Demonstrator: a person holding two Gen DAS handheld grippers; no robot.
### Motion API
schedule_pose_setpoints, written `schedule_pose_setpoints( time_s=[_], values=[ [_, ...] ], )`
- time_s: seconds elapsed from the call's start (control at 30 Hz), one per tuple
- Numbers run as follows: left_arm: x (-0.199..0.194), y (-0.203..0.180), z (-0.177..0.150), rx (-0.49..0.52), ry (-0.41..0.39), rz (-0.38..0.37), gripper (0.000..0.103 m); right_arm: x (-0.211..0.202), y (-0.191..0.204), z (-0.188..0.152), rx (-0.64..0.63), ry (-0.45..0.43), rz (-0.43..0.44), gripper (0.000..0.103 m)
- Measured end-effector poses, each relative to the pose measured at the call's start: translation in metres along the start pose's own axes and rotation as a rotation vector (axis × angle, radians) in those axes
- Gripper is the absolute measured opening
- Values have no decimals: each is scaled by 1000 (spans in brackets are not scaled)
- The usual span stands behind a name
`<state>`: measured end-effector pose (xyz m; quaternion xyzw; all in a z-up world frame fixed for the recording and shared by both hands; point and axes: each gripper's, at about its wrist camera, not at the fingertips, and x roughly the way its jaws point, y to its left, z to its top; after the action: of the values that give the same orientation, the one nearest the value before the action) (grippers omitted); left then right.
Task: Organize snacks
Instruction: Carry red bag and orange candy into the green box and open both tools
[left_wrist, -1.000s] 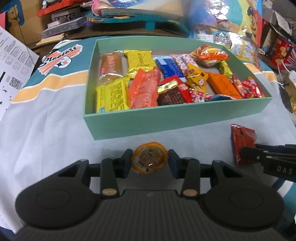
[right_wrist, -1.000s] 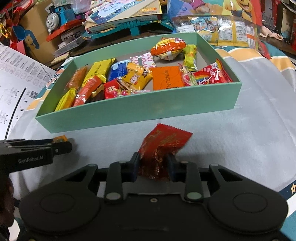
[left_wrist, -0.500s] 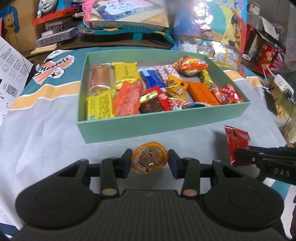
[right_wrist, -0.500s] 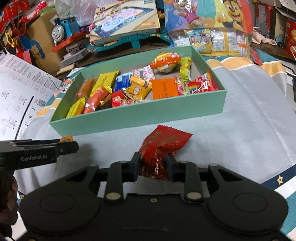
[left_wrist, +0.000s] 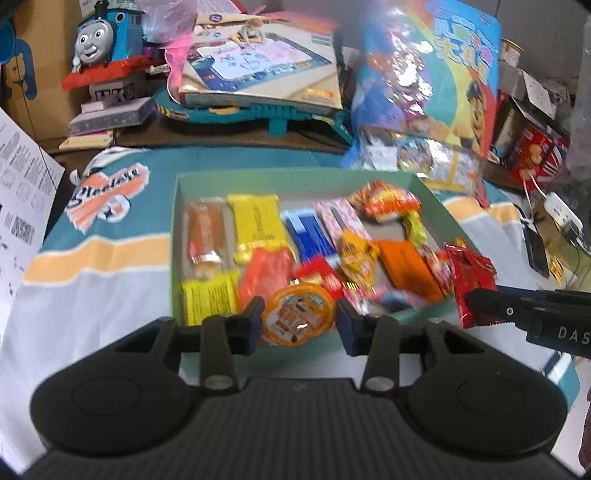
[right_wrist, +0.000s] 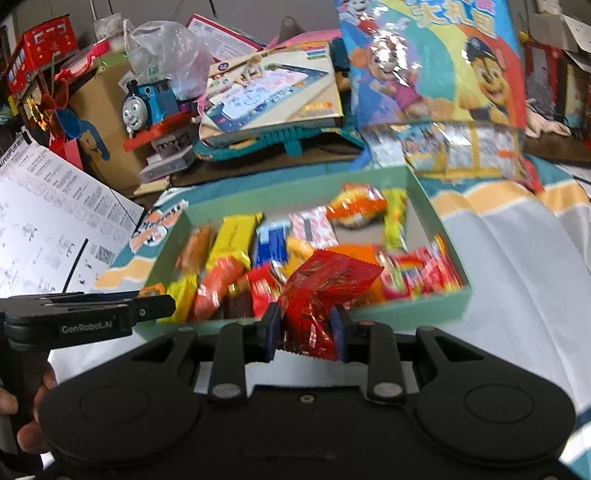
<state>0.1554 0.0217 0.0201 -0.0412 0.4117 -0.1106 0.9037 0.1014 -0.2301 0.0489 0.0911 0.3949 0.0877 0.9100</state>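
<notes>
Nearly done: the green box (left_wrist: 295, 177) already brims with snacks, while left fingers (left_wrist: 299, 319) pinch a round orange candy (left_wrist: 297, 317) and right fingers (right_wrist: 306, 328) pinch a red packet (right_wrist: 321, 295), both unplaced.

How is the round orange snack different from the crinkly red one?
The orange cup is round and flat with a picture lid; the red packet is a crumpled foil bag with zigzag ends. The left gripper holds the cup; the right gripper holds the packet. Both hang near the green box.
</notes>
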Motion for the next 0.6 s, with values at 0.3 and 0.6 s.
schedule_pose_setpoints(
  time_s=[0.3,0.6],
  values=[
    [48,27,53,-35,24,38,41,71,5,56,39,39,46,29],
    [99,34,81,-28,63,61,41,136,12,82,45,85,56,29]
  ],
)
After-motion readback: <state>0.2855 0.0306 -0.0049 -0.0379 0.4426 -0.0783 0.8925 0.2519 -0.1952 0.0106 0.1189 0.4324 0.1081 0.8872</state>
